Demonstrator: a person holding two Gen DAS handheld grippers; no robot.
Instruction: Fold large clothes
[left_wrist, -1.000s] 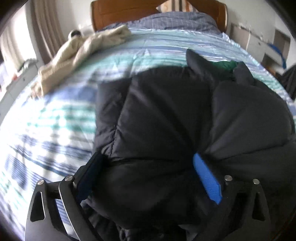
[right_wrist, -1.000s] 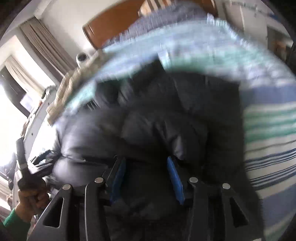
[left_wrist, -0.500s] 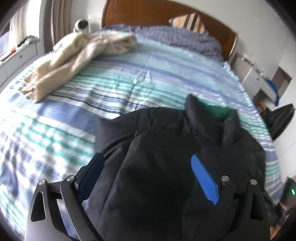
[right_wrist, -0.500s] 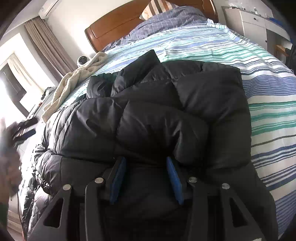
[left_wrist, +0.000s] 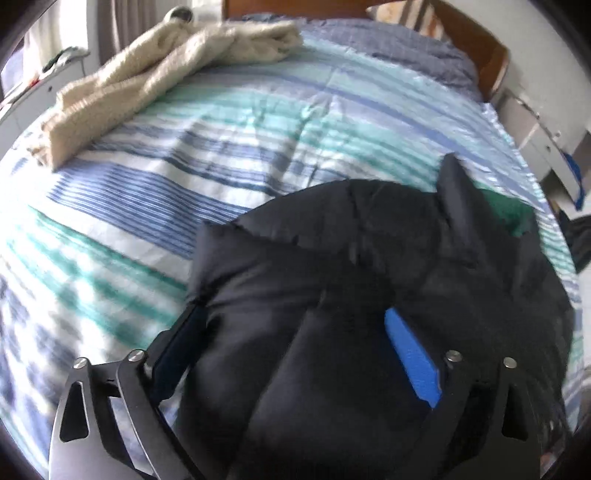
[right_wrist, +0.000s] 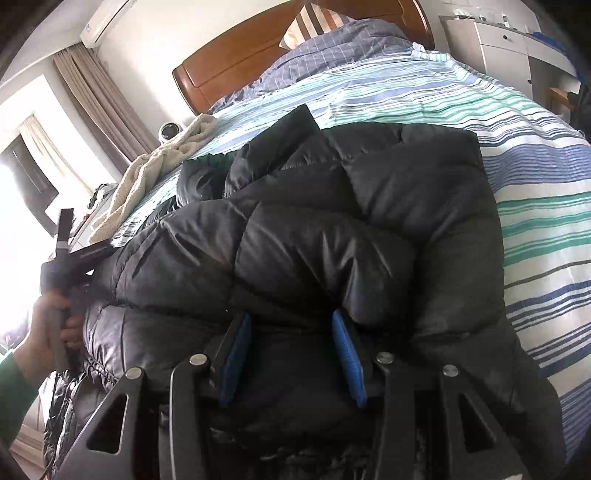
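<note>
A black puffer jacket (left_wrist: 332, 277) lies on the striped bed cover (left_wrist: 184, 166), its collar with green lining (left_wrist: 506, 210) pointing toward the headboard. My left gripper (left_wrist: 295, 325) hovers over the jacket's near left part, jaws wide and open, with the fabric beneath them. In the right wrist view the jacket (right_wrist: 332, 221) is folded over itself. My right gripper (right_wrist: 291, 321) is shut on a thick fold at its near edge, which bulges over the blue pads (right_wrist: 347, 354). The left gripper (right_wrist: 70, 254) shows at the jacket's left edge, held by a hand (right_wrist: 44, 325).
A cream blanket (left_wrist: 166, 62) lies crumpled at the bed's far left corner. The wooden headboard (right_wrist: 258, 48) and pillows stand at the far end. A white cabinet (right_wrist: 491, 48) is beside the bed on the right. Bare striped cover (right_wrist: 535, 184) spreads right of the jacket.
The left gripper has drawn back and rolled, so the jacket looks smaller and sits lower right in its view. The right gripper keeps its hold; its view has gone from blurred to steady.
</note>
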